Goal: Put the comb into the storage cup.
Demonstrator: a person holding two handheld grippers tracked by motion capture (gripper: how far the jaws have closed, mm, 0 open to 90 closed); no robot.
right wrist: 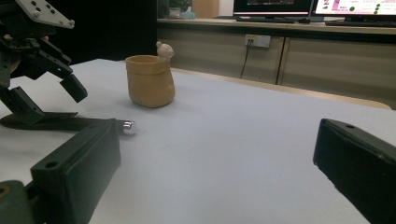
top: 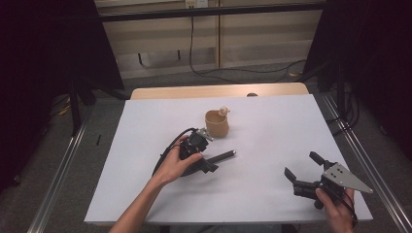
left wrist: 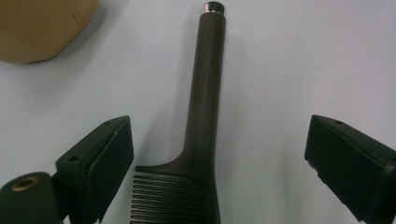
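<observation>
White sheeting is covering the table [top: 145, 194], with a strip of bare wood showing along the far edge and dark floor dropping away on both sides.

Working from the left: the left gripper [top: 204, 156] is sitting low over the comb [top: 221, 157], which is lying flat near the middle of the sheet. In the left gripper view the jaws are standing wide apart, one on each side of the comb [left wrist: 203, 116], touching nothing; the handle is running straight ahead between them and the teeth are lying at the bottom of the frame. To close well, the jaws should be coming in square across the handle just above the teeth, low enough to catch such a thin thing against the sheet. A pinch on the teeth themselves would probably slip or twist.

Just beyond, the cup [top: 216, 123] is standing upright, close to the gripper's far side; something small and pale is perched on its rim, perhaps a figurine. A lift should be going up and back, away from it.

Further right the sheet is lying open and bare, giving plenty of room. The right gripper [top: 305, 170] is hovering near the front right corner, jaws spread, holding nothing, well apart from the comb
</observation>
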